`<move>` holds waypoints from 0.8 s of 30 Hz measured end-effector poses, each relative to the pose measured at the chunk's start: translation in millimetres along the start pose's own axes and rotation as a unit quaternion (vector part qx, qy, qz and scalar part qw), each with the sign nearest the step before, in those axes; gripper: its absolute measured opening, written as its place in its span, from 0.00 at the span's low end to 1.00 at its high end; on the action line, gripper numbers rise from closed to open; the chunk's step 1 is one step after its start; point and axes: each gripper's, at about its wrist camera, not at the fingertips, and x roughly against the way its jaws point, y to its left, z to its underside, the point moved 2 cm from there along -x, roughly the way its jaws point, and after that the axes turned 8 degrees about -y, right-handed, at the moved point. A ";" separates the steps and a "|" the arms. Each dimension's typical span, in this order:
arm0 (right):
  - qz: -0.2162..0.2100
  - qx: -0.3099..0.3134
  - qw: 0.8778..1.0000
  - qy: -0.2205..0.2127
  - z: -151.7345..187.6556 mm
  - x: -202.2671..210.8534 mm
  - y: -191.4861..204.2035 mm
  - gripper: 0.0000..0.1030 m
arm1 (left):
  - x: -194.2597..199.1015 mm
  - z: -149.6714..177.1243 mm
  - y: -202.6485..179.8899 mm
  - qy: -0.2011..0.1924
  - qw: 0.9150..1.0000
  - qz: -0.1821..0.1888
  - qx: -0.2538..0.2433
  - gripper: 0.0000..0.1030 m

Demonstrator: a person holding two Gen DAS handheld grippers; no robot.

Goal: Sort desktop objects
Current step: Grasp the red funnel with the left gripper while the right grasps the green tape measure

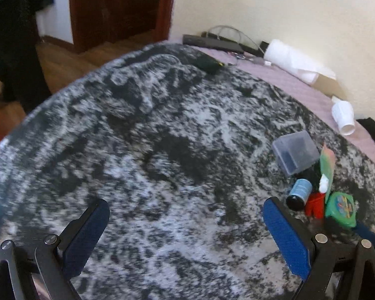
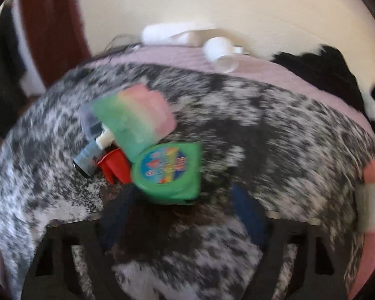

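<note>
A cluster of small objects lies on the black-and-white mottled cloth [image 1: 162, 137]: a clear blue-grey plastic box [image 1: 296, 151], a blue thread spool [image 1: 300, 193], a red plastic piece [image 1: 315, 205], a green round-faced case [image 1: 341, 208] and a rainbow pouch [image 1: 327, 165]. My left gripper [image 1: 186, 215] is open and empty, left of the cluster. In the blurred right wrist view my right gripper [image 2: 185, 197] is open, its blue fingers [image 2: 247, 210] just below the green case [image 2: 168, 172], beside the red piece [image 2: 113, 167], spool [image 2: 87, 158] and pouch [image 2: 137, 122].
A pink sheet [image 1: 307, 90] lies under the cloth by the wall. On it are a white roll [image 1: 287, 58], a white cup [image 1: 343, 117], a black device with cables [image 1: 212, 41] and dark clothing [image 2: 320, 72]. A dark pouch [image 1: 207, 62] lies at the cloth's far edge. Wooden floor [image 1: 62, 57] and a door are at left.
</note>
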 end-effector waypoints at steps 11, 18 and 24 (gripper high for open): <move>-0.048 -0.108 0.993 -0.027 1.7 33.2 -47.0 0.07 | -36.1 7.9 -76.6 -0.005 0.994 0.074 -0.079 0.96; -0.026 -0.116 0.992 -0.052 -8.0 66.1 -89.2 0.00 | -59.3 14.4 -123.6 -0.017 0.988 0.059 -0.139 0.91; -0.052 -0.155 0.986 -0.018 2.3 45.1 -109.5 0.11 | -70.6 18.2 -135.5 0.008 0.985 0.091 -0.145 0.80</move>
